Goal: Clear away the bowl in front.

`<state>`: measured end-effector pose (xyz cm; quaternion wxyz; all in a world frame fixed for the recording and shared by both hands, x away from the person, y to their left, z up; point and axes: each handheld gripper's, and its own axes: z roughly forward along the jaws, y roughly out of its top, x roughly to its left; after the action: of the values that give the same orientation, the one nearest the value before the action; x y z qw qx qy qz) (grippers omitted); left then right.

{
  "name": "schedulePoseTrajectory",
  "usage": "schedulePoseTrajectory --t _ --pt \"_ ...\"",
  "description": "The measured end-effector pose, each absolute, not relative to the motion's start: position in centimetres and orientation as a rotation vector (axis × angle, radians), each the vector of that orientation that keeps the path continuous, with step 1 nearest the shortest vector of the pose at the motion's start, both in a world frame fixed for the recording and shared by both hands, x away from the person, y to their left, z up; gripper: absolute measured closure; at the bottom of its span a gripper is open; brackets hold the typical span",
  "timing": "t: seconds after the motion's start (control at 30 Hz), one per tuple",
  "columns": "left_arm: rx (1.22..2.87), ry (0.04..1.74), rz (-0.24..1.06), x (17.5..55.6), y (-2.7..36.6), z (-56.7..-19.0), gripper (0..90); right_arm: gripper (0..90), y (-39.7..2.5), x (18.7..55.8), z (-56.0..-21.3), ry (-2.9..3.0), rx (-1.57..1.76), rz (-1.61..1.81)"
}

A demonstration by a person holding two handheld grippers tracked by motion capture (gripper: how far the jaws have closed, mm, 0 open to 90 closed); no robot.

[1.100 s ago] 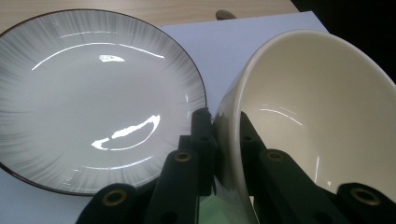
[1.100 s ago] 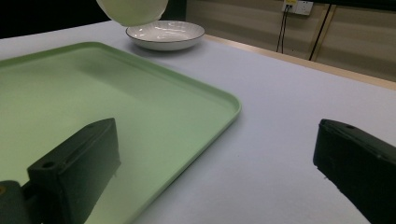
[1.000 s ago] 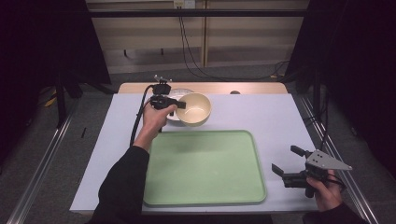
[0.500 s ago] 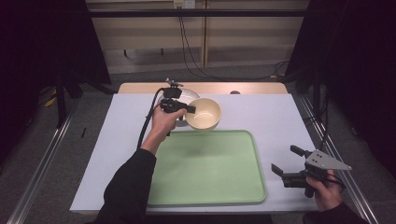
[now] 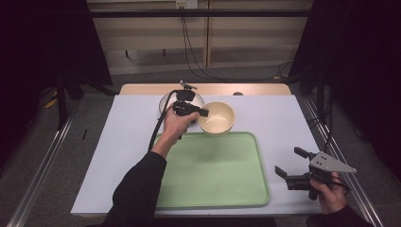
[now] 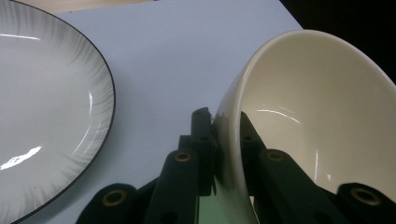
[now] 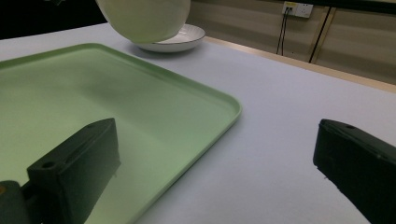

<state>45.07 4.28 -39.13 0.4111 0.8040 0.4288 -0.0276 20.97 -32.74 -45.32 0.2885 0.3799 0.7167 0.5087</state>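
My left gripper is shut on the near rim of a cream bowl, holding it in the air above the far edge of the green tray. In the left gripper view the two black jaws pinch the wall of the bowl, one inside and one outside. A white plate with a dark rim lies on the table just behind, seen also as the plate in the high view. My right gripper stands open at the table's right front, beside the tray, nothing between its jaws.
The table top is a pale blue-white sheet with a wooden strip along the far edge. Cables hang behind the table. From below, the right gripper view catches the lifted bowl over the plate.
The left gripper has carried the bowl up and to the right, away from the plate toward the tray's far edge. The right gripper has stayed put.
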Motion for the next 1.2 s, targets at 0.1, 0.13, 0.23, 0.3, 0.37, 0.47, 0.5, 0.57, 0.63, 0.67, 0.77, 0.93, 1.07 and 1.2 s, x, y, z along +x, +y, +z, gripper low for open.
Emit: schedulePoseTrajectory --t 0.1,0.13,0.23,0.3,0.37,0.47,0.5,0.57,0.63,0.67,0.77,0.93,1.07,1.2 --pt "2.050 1.064 -0.067 45.0 3.6 -39.0 82.6 0.2 -32.7 21.0 -45.3 1.906 1.017 1.354" --pt "2.047 1.065 -0.069 45.0 3.4 -39.1 82.6 0.3 -32.7 21.0 -45.3 1.907 1.017 1.354" --pt "2.060 1.056 -0.068 45.0 2.7 -39.1 82.6 0.3 -32.7 21.0 -45.3 1.915 1.014 1.361" --pt "2.058 1.052 -0.079 45.0 2.3 -39.2 82.6 0.3 -32.7 21.0 -45.4 1.919 1.012 1.358" --pt "2.070 1.043 -0.085 45.0 2.0 -39.4 82.6 0.3 -32.7 21.0 -45.3 1.909 1.011 1.357" --pt "2.093 1.031 -0.093 45.0 1.3 -40.0 82.6 0.3 -32.7 21.0 -45.3 1.912 1.013 1.360" --pt "2.090 1.037 -0.104 44.9 1.0 -40.2 82.7 0.3 -32.7 21.0 -45.3 1.910 1.012 1.359" --pt "2.087 1.038 -0.122 44.9 0.5 -40.6 82.6 0.3 -32.7 21.0 -45.4 1.914 1.009 1.363" --pt "2.084 1.046 -0.122 44.8 -0.1 -40.8 82.6 0.3 -32.7 20.9 -45.3 1.917 1.012 1.365" --pt "2.092 1.041 -0.123 44.8 -0.3 -40.8 82.6 0.2 -32.7 20.9 -45.3 1.916 1.010 1.364" --pt "2.085 1.032 -0.145 44.9 -0.8 -40.8 82.6 0.3 -32.7 21.0 -45.3 1.912 1.006 1.370" --pt "2.100 1.038 -0.148 45.0 -1.7 -41.2 82.6 0.3 -32.7 20.9 -45.3 1.913 1.009 1.366" --pt "2.114 1.048 -0.147 45.0 -2.5 -41.8 82.6 0.3 -32.7 21.0 -45.3 1.913 1.006 1.371" --pt "2.128 1.058 -0.152 44.9 -3.2 -42.5 82.6 0.3 -32.7 21.0 -45.3 1.913 1.006 1.370"
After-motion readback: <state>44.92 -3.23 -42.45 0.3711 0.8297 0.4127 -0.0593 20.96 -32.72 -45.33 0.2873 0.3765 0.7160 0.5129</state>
